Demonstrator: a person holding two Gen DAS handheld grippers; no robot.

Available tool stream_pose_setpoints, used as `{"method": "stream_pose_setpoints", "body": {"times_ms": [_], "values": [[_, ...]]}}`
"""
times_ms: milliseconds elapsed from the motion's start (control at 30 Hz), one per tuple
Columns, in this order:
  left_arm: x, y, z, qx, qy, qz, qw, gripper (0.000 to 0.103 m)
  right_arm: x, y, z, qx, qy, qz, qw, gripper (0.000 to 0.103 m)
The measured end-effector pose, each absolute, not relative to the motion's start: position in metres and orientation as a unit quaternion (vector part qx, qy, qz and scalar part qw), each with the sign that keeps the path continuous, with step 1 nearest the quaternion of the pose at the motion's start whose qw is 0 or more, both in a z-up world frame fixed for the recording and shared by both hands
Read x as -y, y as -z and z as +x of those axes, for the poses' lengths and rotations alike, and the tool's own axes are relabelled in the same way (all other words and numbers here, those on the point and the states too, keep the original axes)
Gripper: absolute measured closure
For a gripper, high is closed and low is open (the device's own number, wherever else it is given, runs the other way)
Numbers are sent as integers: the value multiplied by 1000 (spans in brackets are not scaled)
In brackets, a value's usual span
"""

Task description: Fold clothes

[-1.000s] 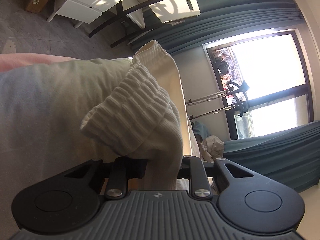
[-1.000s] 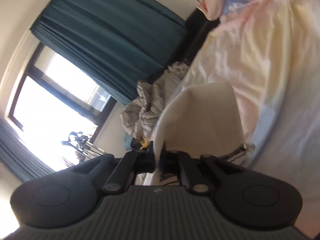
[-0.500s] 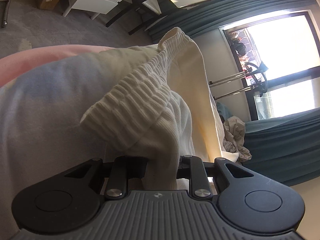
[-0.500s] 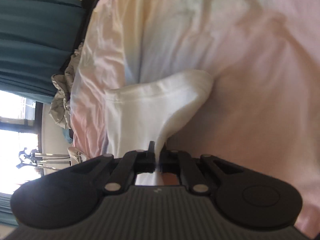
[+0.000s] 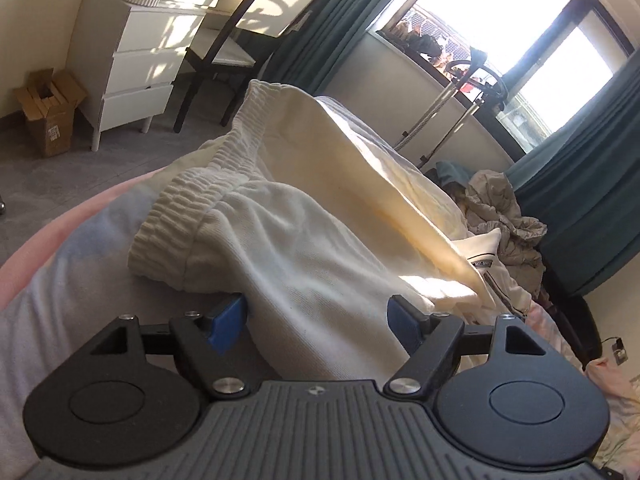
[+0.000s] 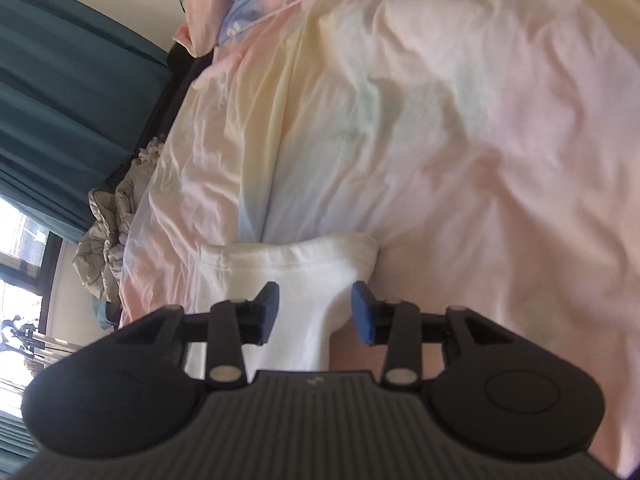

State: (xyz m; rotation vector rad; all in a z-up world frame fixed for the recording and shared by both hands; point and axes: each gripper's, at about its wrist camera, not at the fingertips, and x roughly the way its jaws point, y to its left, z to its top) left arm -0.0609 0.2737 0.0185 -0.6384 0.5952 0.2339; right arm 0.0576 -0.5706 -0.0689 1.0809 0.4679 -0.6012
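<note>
White shorts [image 5: 288, 240] with a ribbed elastic waistband [image 5: 188, 216] lie folded on the pastel bed sheet [image 5: 68, 280]. My left gripper [image 5: 318, 320] is open, its blue pads either side of the shorts' cloth near the waistband. In the right wrist view the hem end of the shorts [image 6: 296, 272] lies flat on the sheet [image 6: 460, 120]. My right gripper [image 6: 316, 312] is open, its pads apart over that cloth, holding nothing.
A white drawer unit [image 5: 140, 52], a black chair [image 5: 224, 52] and a cardboard box [image 5: 44, 108] stand on the grey floor to the left. A crumpled grey garment [image 5: 508, 216] lies by teal curtains [image 5: 580, 200]. Another pile of clothes [image 6: 112, 232] lies at the bed's edge.
Both grippers have opened and let go of the shorts. The shorts were lowered and now lie on the bed. The right gripper swung from facing the window down to the sheet.
</note>
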Motion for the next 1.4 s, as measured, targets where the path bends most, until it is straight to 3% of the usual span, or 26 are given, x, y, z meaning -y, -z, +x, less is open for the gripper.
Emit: {"method": "stream_pose_setpoints", "body": {"times_ms": [167,600,967,1400], "values": [[-200,-47,-43,-273,-87,-192,939,14,548,35,62,-190,234,419,857,61],[-56,-59,17,-224,-5,-74,972,11,433,-15,67,-171,15,217,961,61],[-23,-11,61,-227,36,-84,969,9,357,12,126,-256,-134,201,936,55],[-28,45,104,-256,37,-63,964,9,368,101,315,-333,-65,359,869,49]]}}
